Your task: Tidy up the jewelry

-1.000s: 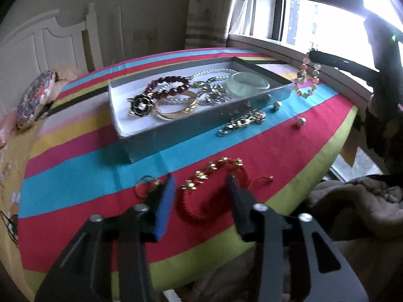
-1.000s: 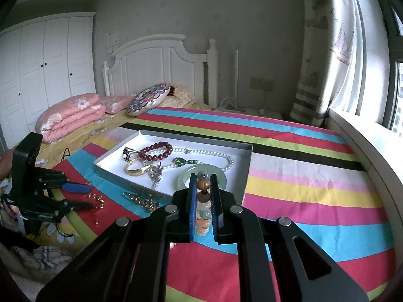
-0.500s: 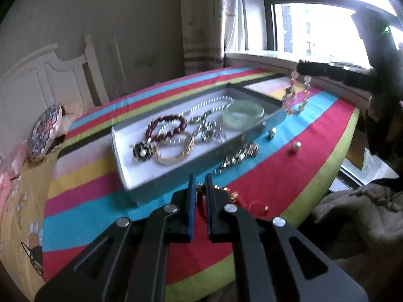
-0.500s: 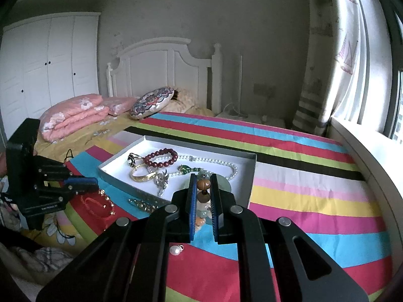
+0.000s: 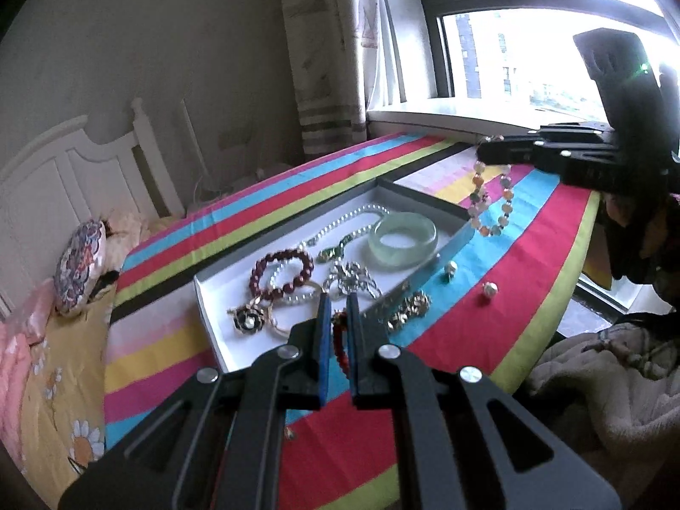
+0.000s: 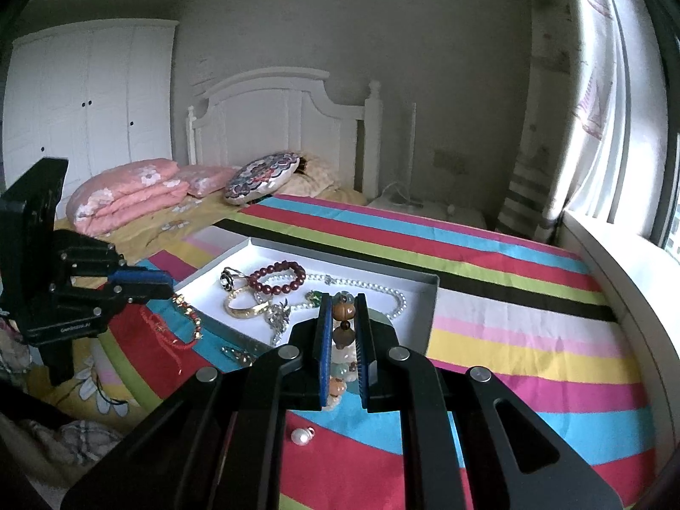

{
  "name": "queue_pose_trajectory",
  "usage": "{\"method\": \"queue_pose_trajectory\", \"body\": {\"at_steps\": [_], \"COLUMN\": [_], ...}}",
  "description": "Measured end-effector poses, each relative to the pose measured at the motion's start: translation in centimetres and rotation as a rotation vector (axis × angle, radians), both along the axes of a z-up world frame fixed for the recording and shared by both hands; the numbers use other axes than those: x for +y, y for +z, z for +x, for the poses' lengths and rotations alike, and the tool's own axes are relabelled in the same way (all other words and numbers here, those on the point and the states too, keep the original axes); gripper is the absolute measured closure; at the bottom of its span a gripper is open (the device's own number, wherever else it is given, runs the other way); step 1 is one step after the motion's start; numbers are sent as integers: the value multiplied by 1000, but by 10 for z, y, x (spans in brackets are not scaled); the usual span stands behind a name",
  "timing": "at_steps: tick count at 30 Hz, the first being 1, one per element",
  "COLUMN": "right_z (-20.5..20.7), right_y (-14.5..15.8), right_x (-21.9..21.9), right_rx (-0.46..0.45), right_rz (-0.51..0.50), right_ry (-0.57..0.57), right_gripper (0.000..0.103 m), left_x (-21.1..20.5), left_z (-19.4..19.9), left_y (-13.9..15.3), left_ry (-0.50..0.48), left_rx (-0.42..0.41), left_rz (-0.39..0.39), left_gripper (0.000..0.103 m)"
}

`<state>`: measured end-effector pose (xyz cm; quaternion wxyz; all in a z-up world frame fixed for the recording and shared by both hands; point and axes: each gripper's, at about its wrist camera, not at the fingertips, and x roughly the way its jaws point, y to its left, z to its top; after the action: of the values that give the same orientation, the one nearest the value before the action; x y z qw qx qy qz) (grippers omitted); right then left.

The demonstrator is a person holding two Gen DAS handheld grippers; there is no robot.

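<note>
A shallow white tray (image 5: 212, 297) (image 6: 429, 284) lies on the striped cloth and holds a dark red bead bracelet (image 5: 280, 274) (image 6: 278, 276), a pearl necklace (image 5: 344, 221), a jade bangle (image 5: 401, 240), a gold bangle (image 6: 246, 308) and a flower brooch (image 5: 248, 318). My left gripper (image 5: 338, 331) (image 6: 168, 287) is shut on a red cord bracelet (image 5: 340, 346) (image 6: 178, 323) and holds it up by the tray's near side. My right gripper (image 6: 343, 327) (image 5: 482, 155) is shut on a multicoloured stone bead bracelet (image 6: 343, 335) (image 5: 488, 204), hanging beside the tray's end.
A gold chain piece (image 5: 408, 306) and two loose pearl beads (image 5: 450, 270) (image 5: 488, 289) lie on the cloth by the tray. One pearl (image 6: 301, 435) lies under my right gripper. A bed with pillows (image 6: 127, 195) is behind. The window sill (image 5: 425, 117) runs along one side.
My left gripper closed on the red cord bracelet and lifted it off the cloth toward the tray. My right gripper rose a little with the stone bead bracelet still in it.
</note>
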<state>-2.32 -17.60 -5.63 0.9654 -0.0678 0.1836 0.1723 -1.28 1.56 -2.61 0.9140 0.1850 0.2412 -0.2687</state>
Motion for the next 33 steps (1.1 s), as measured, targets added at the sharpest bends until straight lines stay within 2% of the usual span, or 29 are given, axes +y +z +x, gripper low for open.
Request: {"method": "queue_pose_trajectory", "body": {"at_steps": [5, 11, 15, 18, 24, 30, 31, 32, 33], "right_z": [16, 49, 80, 107, 148, 182, 184, 186, 184], "right_y": [2, 0, -3, -8, -13, -25, -27, -27, -26], "right_x": [11, 28, 41, 47, 44, 29, 24, 20, 15], "right_rx": [10, 58, 109, 162, 246, 320, 332, 335, 329], "right_rz": [-10, -5, -9, -4, 70, 80, 86, 96, 113], "right_ry": [25, 56, 66, 61, 51, -57, -82, -90, -98], "right_gripper": [92, 92, 92, 92, 92, 90, 81, 62, 50], "left_x": [-8, -16, -24, -32, -42, -38, -34, -28, -23], "left_z": [18, 48, 78, 105, 136, 158, 162, 166, 168], "left_y": [13, 43, 53, 48, 25, -3, -6, -9, -11], "left_ry": [-13, -25, -8, 14, 53, 122, 145, 163, 185], "left_rx": [-7, -22, -14, 24, 86, 147, 156, 171, 178], "left_rz": [-3, -64, -105, -130, -133, -109, -110, -118, -127], "left_gripper": [97, 97, 97, 97, 97, 96, 95, 85, 74]}}
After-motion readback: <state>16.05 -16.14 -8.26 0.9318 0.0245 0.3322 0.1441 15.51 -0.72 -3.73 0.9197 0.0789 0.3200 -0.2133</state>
